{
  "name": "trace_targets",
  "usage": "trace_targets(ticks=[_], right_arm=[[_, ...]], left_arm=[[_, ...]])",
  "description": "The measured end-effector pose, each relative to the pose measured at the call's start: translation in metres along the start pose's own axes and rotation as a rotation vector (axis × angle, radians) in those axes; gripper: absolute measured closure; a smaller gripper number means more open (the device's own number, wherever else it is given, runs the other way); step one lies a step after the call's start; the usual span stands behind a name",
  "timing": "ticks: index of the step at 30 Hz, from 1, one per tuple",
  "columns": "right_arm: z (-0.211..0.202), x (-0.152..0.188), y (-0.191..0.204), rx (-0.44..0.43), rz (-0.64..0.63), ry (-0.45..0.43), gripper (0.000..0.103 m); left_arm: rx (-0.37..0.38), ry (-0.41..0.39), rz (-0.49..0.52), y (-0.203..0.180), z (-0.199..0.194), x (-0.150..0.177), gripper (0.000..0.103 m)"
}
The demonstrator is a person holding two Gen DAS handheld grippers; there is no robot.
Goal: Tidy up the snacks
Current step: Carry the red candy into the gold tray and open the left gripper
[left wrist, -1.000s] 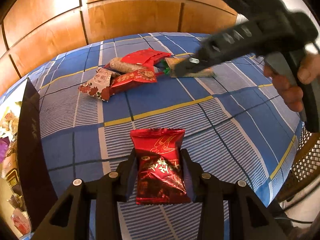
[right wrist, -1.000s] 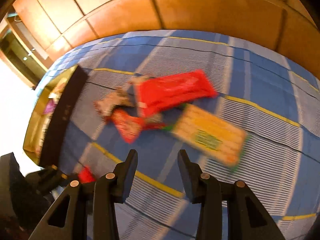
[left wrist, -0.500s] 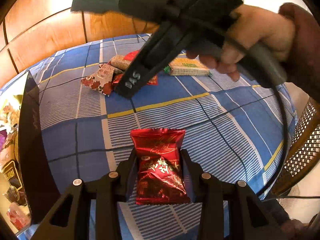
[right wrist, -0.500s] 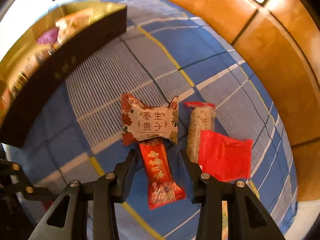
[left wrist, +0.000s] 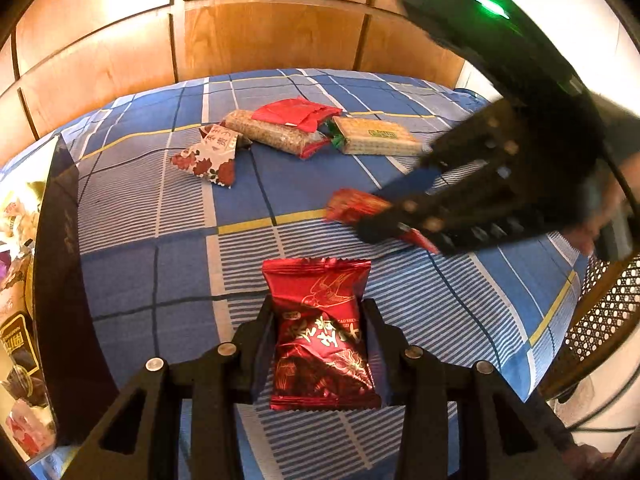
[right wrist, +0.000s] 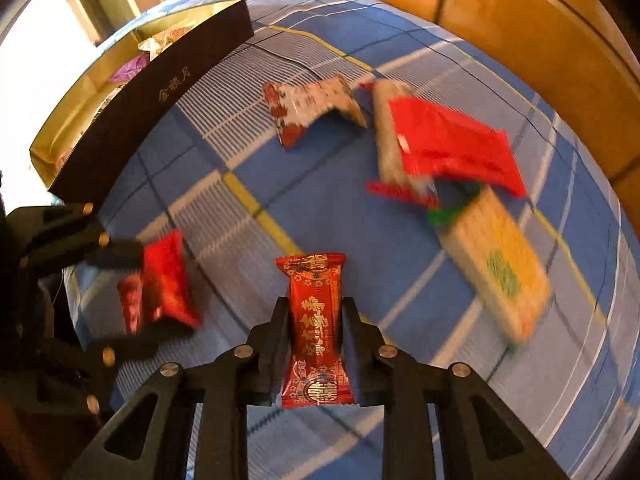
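Snacks lie loose on a blue plaid cloth with yellow and white lines, which spreads beneath and ahead of both sets of jaws; a long dark box with a gold lining stands far to the left of the right jaws, with wrapped sweets inside; ahead and right of the right jaws lies a pale yellow rectangular wafer pack with a green end, blurred in that view; beyond it, a flat bright red packet rests on top of a long tan grain bar in clear wrap; left of those sits a white floral wrapper with red corners, apart from the bar in the right view. The left gripper has its jaws closed on a shiny dark red foil pouch with gold script, held upright between the fingers above the cloth; the right gripper clamps a narrow red candy pack with gold characters, its top poking out past the fingertips.
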State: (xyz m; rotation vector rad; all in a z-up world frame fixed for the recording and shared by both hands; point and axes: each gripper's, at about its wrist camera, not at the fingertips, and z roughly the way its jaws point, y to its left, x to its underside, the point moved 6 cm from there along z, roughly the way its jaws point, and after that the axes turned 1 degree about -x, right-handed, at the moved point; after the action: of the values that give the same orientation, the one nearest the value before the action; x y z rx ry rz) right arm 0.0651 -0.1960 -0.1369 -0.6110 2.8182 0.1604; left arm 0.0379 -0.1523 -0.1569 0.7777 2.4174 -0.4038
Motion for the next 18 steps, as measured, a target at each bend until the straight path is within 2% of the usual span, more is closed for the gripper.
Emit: trace_targets(ticks=[6, 10, 13, 16, 18], right_arm=[[-0.002, 0.016, 0.011, 0.045, -0.098, -0.046, 0.079], [-0.003, 0.024, 0.011, 0.021, -0.106, -0.084, 0.079], [-0.010, 0.039, 0.007, -0.006, -0.089, -0.141, 0.078], [-0.010, 0.043, 0.007, 0.001, -0.109, -0.138, 0.078], [-0.008, 0.045, 0.003, -0.018, -0.117, -0.138, 0.079]], left_arm=[[-0.014, 0.008, -0.007, -0.002, 0.001, -0.001, 0.062], [-0.025, 0.013, -0.005, -0.003, 0.001, -0.001, 0.063], [-0.009, 0.017, -0.025, -0.001, 0.001, -0.004, 0.064], [0.020, 0.022, -0.061, 0.003, -0.003, -0.007, 0.064], [0.043, -0.010, -0.089, 0.005, -0.015, -0.015, 0.064]])
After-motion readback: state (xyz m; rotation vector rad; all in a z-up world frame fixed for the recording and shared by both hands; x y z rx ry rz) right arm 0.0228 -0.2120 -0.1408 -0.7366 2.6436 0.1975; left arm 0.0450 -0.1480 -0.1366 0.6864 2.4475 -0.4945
